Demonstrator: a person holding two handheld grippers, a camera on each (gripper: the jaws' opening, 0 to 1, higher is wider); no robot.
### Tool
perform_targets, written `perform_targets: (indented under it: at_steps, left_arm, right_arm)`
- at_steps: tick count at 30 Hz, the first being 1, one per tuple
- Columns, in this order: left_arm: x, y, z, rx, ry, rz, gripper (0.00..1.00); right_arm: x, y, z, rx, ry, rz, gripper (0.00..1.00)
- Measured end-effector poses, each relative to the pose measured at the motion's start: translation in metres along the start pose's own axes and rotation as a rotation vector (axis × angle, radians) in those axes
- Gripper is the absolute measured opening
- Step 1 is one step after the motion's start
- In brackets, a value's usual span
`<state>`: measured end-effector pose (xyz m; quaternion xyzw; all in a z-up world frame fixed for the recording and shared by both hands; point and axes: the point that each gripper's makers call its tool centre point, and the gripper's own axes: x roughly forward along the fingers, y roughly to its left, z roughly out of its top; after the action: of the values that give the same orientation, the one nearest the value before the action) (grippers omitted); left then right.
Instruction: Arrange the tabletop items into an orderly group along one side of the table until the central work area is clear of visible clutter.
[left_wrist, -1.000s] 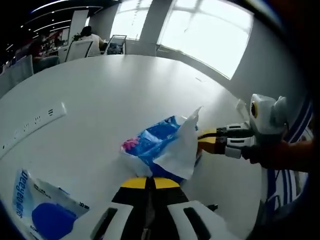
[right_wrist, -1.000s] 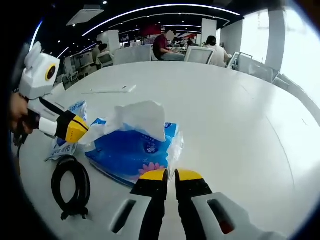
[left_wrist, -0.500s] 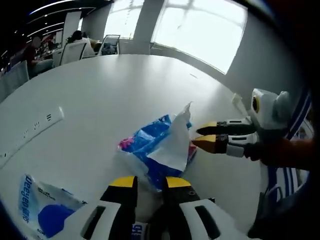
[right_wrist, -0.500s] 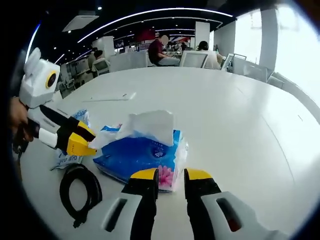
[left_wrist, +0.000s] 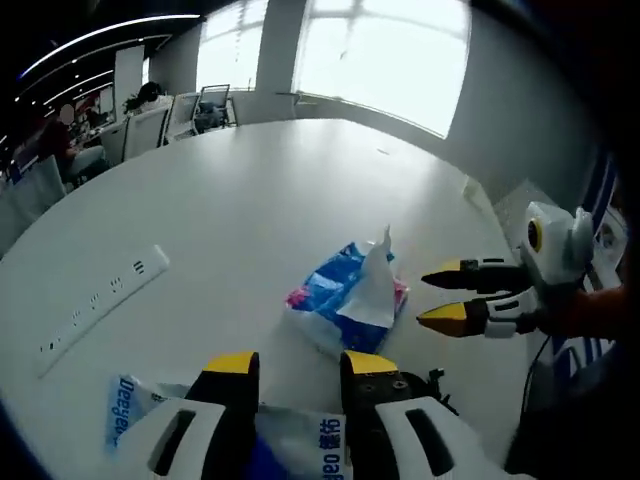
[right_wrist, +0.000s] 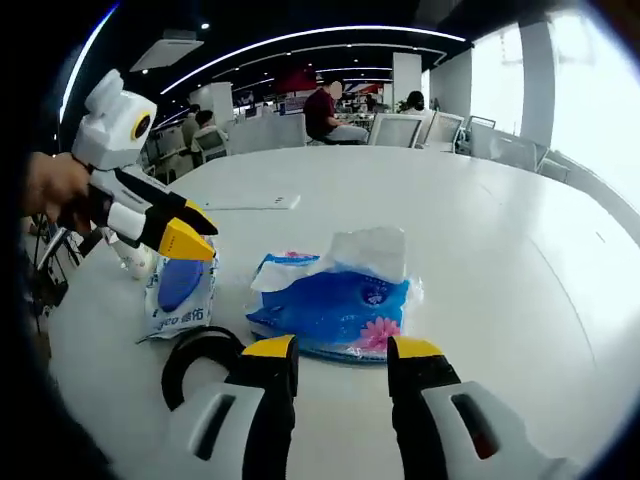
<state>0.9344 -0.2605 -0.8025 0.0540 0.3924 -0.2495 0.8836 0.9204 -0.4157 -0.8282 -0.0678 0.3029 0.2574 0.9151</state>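
Both claws spread wide, holding nothing. Left claw (left_wrist: 295, 362) hangs over the wet-wipes pouch (right_wrist: 180, 290); right claw (right_wrist: 342, 348) is pulled just short of the blue tissue pack (right_wrist: 338, 300), which lies free on the white worktop (left_wrist: 240, 210) with one tissue (right_wrist: 370, 250) standing up. Black cable coil (right_wrist: 195, 352) sits just beside the right claw's left jaw; white power strip (left_wrist: 100, 305) lies well apart, further out.

Risks — a grab could catch only the loose tissue and pull it out, not move the pack; a jaw could snag the cable; slick pouch may slide.

Room: open office, big windows, seated people and chairs (right_wrist: 400, 128) behind.
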Motion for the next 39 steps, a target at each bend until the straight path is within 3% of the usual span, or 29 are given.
perform_targets:
  at_steps: [6, 18, 29, 32, 39]
  left_arm:
    - [-0.021, 0.024, -0.009, 0.057, 0.055, 0.008, 0.37]
    - [-0.050, 0.074, -0.024, 0.044, 0.117, 0.015, 0.41]
    - [-0.057, 0.097, -0.036, 0.074, 0.183, 0.014, 0.43]
    - [-0.057, 0.104, -0.037, 0.065, 0.185, 0.022, 0.46]
    - [-0.056, 0.121, -0.053, 0.074, 0.246, 0.021, 0.48]
  right_arm:
    - [-0.009, 0.017, 0.000, 0.048, -0.010, 0.008, 0.37]
    - [-0.021, 0.056, -0.009, 0.096, 0.001, 0.036, 0.42]
    - [-0.034, 0.098, -0.013, 0.181, -0.019, 0.066, 0.41]
    - [-0.036, 0.108, -0.010, 0.259, -0.045, 0.078, 0.41]
    - [-0.037, 0.128, -0.015, 0.299, -0.033, 0.105, 0.41]
